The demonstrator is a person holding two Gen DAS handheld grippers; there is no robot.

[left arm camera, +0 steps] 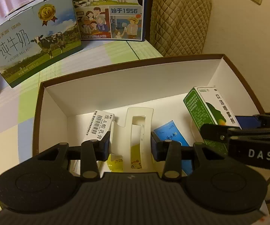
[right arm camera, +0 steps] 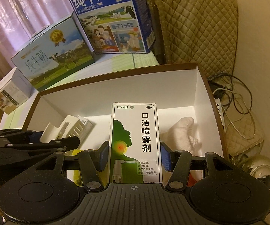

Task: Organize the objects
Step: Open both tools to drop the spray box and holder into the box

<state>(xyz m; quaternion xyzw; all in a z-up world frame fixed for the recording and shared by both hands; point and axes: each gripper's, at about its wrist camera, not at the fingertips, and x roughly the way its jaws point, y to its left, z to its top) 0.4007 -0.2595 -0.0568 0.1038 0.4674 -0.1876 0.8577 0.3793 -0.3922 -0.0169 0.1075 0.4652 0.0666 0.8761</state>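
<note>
Spray carton [right arm camera: 135, 142], green-and-white, upright between the pads of the right gripper [right arm camera: 134, 158], over the open storage box [right arm camera: 200, 86]. Clamped on its two narrow sides, low on the carton, though actual pad contact on the right side hard to confirm. Likely light, thin cardboard, crushable: gentle squeeze on the side panels near the middle, not the printed face. Smooth print, probably a bit slippery. Left gripper [left arm camera: 130, 146] spread apart, empty, hovering above the white plastic clip [left arm camera: 137, 129], near the small white carton [left arm camera: 102, 125] and blue packet [left arm camera: 170, 133] on the box floor.
</note>
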